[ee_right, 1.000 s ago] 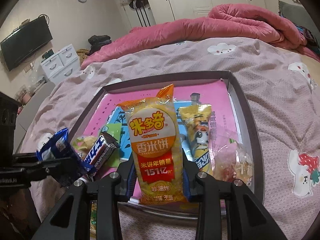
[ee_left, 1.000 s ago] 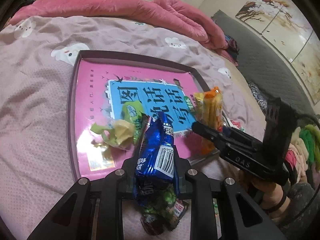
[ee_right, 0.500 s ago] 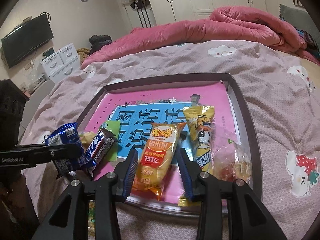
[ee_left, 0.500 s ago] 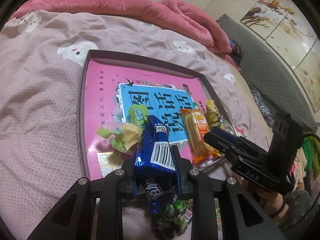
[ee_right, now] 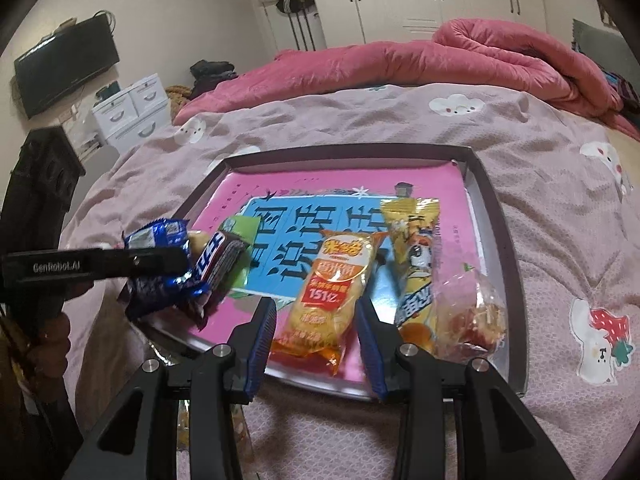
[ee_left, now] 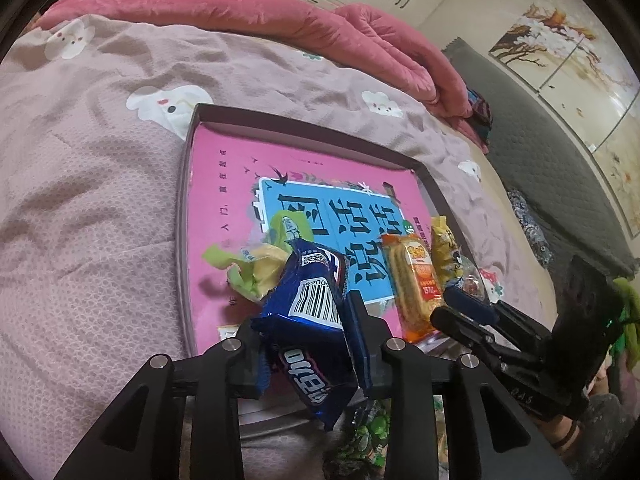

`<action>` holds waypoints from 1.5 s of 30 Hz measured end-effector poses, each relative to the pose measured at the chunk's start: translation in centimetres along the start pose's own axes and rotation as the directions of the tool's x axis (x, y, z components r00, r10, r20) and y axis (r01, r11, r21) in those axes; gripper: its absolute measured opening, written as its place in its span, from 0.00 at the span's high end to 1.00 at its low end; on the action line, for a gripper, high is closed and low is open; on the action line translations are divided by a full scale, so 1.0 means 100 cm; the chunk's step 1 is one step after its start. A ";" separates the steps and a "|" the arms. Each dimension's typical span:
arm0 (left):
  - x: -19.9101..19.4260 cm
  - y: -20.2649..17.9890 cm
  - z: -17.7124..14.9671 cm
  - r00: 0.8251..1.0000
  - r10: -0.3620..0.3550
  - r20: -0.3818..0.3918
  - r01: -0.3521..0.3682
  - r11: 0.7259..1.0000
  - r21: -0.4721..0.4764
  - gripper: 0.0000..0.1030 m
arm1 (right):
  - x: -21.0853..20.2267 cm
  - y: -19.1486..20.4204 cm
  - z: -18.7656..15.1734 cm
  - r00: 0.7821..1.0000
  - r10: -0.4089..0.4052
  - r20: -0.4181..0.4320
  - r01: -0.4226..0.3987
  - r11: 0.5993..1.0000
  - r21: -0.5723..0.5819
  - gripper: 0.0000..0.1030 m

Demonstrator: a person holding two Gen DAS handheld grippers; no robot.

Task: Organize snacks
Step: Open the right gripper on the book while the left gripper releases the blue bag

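Note:
A dark-rimmed tray (ee_left: 304, 128) (ee_right: 344, 152) lined with a pink and blue sheet lies on the bed. My left gripper (ee_left: 304, 316) is at its near left corner. Its jaws are opening, with a blue cookie packet (ee_left: 308, 312) (ee_right: 156, 240) still between the pads and tilted over the tray edge. My right gripper (ee_right: 316, 308) is open at the near edge. An orange rice-cracker pack (ee_right: 332, 288) lies flat between its fingers, free of the pads. Beside that pack lie a yellow snack pack (ee_right: 416, 248) and a clear bag of sweets (ee_right: 476, 312).
A brown chocolate bar (ee_right: 222, 256) and crumpled green-yellow wrappers (ee_left: 256, 272) lie in the tray's left part. A green snack packet (ee_left: 368, 432) lies on the bedcover below the tray. A pink quilt (ee_right: 440, 52) is heaped at the far side. White drawers (ee_right: 132, 108) stand beyond the bed.
The right gripper let go of the orange pack, which went from upright to flat in the tray. The left gripper carried the blue packet closer to the tray and its jaws widened.

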State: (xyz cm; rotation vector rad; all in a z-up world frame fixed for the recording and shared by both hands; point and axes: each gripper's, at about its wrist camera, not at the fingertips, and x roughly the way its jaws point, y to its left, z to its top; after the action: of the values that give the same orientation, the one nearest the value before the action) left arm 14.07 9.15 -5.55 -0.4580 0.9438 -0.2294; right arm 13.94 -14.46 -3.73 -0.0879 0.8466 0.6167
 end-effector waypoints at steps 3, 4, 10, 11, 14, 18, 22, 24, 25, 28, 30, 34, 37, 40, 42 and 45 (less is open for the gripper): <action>-0.002 0.001 0.000 1.000 0.015 0.005 -0.015 1.000 -0.005 0.61 | 0.000 0.003 -0.002 1.000 -0.003 -0.001 0.003 1.000 -0.019 0.61; -0.003 0.001 0.000 1.000 0.021 0.007 -0.021 1.000 -0.008 0.59 | -0.001 0.004 -0.002 1.000 -0.001 0.001 0.001 1.000 -0.021 0.61; -0.008 0.005 -0.002 0.999 0.048 0.011 -0.047 0.999 -0.022 0.49 | -0.003 0.004 -0.003 1.000 0.003 0.003 -0.003 1.000 -0.024 0.61; -0.009 0.005 -0.002 0.999 0.051 0.012 -0.051 0.999 -0.019 0.47 | -0.003 0.004 -0.003 1.000 0.003 0.003 -0.002 1.000 -0.026 0.60; -0.012 0.004 -0.003 0.997 0.070 0.018 -0.070 0.998 -0.008 0.43 | -0.005 0.005 -0.004 1.000 0.005 0.007 -0.004 1.000 -0.030 0.60; -0.016 0.004 -0.004 0.994 0.101 0.028 -0.101 0.995 0.003 0.41 | -0.009 0.005 -0.004 1.000 0.006 0.015 -0.006 1.000 -0.030 0.60; -0.022 0.005 -0.004 0.994 0.104 0.044 -0.104 0.995 0.000 0.41 | -0.013 0.005 -0.003 1.000 0.009 0.023 -0.008 1.000 -0.026 0.60; -0.025 0.005 -0.004 0.993 0.108 0.050 -0.108 0.994 0.002 0.40 | -0.014 0.004 -0.002 1.000 0.008 0.025 -0.007 1.000 -0.025 0.60; -0.026 0.005 -0.004 0.993 0.108 0.051 -0.108 0.994 0.002 0.40 | -0.015 0.004 -0.002 1.000 0.008 0.027 -0.007 1.000 -0.023 0.60; -0.030 0.006 -0.004 0.993 0.100 0.057 -0.100 0.995 -0.005 0.37 | -0.018 0.003 -0.002 0.999 0.012 0.031 -0.012 1.000 -0.018 0.59; -0.032 0.006 -0.003 0.992 0.108 0.064 -0.108 0.994 -0.005 0.36 | -0.020 0.002 -0.002 0.999 0.016 0.034 -0.015 1.000 -0.014 0.58; -0.036 0.007 -0.003 0.991 0.107 0.074 -0.107 0.994 -0.011 0.35 | -0.021 0.002 -0.001 0.999 0.017 0.035 -0.017 1.000 -0.009 0.57; -0.040 0.007 -0.003 0.990 0.116 0.085 -0.116 0.993 -0.002 0.35 | -0.022 0.001 -0.001 0.999 0.020 0.035 -0.020 1.000 -0.003 0.56; -0.041 0.004 -0.005 0.984 0.154 0.092 -0.156 0.987 0.025 0.35 | -0.023 0.001 -0.001 0.999 0.022 0.036 -0.022 1.000 0.004 0.56; -0.044 0.002 -0.008 0.979 0.180 0.097 -0.185 0.982 0.041 0.35 | -0.024 0.000 -0.002 0.999 0.022 0.037 -0.022 1.000 0.009 0.56; -0.049 0.001 -0.014 0.983 0.159 0.095 -0.163 0.986 0.040 0.35 | -0.025 -0.001 -0.002 0.999 0.023 0.039 -0.024 1.000 0.017 0.55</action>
State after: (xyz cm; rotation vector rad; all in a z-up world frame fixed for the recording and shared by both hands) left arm 10.14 10.71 -2.76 -0.3428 0.8790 -0.0830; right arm 12.61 -15.78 -2.03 -0.0502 0.8161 0.6315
